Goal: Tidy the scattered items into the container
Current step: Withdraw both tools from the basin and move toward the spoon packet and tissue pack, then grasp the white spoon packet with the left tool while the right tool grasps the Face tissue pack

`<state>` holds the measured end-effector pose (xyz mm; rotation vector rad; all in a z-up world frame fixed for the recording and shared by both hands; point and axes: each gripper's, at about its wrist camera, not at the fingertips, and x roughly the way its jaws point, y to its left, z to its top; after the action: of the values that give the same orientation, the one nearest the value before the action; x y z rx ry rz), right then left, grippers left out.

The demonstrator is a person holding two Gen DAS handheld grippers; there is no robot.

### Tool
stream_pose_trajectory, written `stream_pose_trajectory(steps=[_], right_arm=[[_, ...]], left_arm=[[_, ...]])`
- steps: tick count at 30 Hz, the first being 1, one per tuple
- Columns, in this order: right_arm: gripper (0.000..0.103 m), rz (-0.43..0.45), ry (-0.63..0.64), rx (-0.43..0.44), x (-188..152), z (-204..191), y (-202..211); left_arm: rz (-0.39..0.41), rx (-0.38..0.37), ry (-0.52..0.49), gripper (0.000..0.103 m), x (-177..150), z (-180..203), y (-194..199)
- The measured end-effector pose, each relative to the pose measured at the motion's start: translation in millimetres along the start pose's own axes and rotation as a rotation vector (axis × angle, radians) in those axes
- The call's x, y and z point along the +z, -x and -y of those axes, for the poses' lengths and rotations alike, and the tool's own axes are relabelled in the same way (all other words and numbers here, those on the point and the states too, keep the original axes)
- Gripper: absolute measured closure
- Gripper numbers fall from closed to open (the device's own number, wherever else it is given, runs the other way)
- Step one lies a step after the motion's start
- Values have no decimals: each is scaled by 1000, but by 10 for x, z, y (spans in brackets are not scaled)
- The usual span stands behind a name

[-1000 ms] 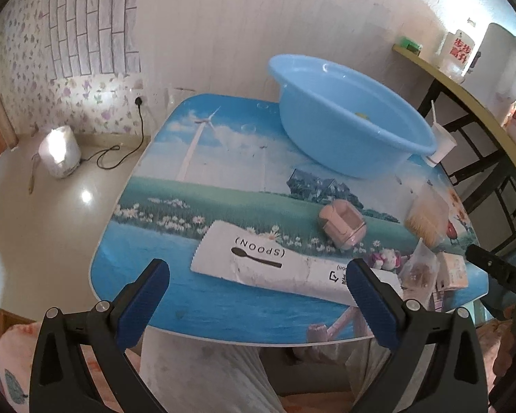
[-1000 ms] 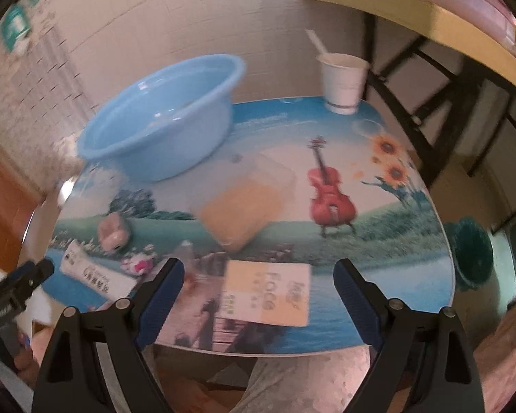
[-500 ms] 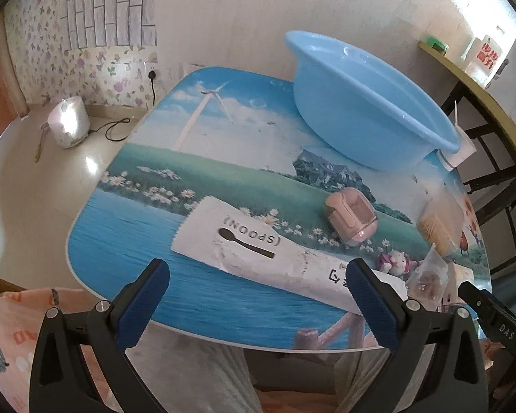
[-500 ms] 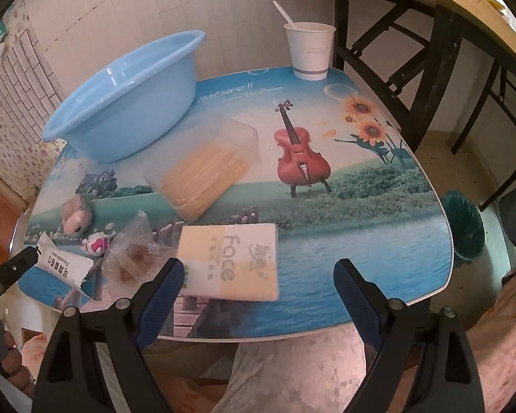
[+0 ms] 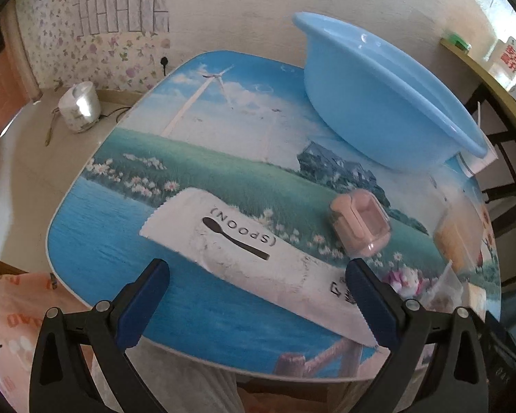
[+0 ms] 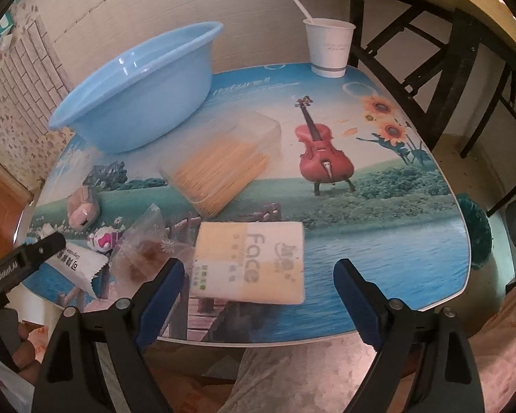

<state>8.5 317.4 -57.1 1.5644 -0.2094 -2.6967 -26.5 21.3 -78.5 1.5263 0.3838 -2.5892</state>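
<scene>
Your left wrist camera sits just behind the left gripper, low at the table's near edge, and looks forward and down along the fingers across the left half of the tabletop toward the wall. The white spoon packet lies directly ahead, close; the blue basin stands farther off, ahead and right. Your right wrist camera rides the right gripper, also at the near edge, facing the right half. The tissue pack is just ahead, the basin ahead and left. Both views share the basin, the pink case and the packet's end.
</scene>
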Motion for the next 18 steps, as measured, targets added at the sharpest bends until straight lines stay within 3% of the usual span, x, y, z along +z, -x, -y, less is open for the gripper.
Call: stream_pose_trajectory(steps=[10,18], right_arm=[[17,9,-5,-34,11,119,-42],[19,22,-23,-57,61,241,11]], left_arm=[[29,68,-34,0,83,-92,-80],[2,67,63,1,59,-373,59]])
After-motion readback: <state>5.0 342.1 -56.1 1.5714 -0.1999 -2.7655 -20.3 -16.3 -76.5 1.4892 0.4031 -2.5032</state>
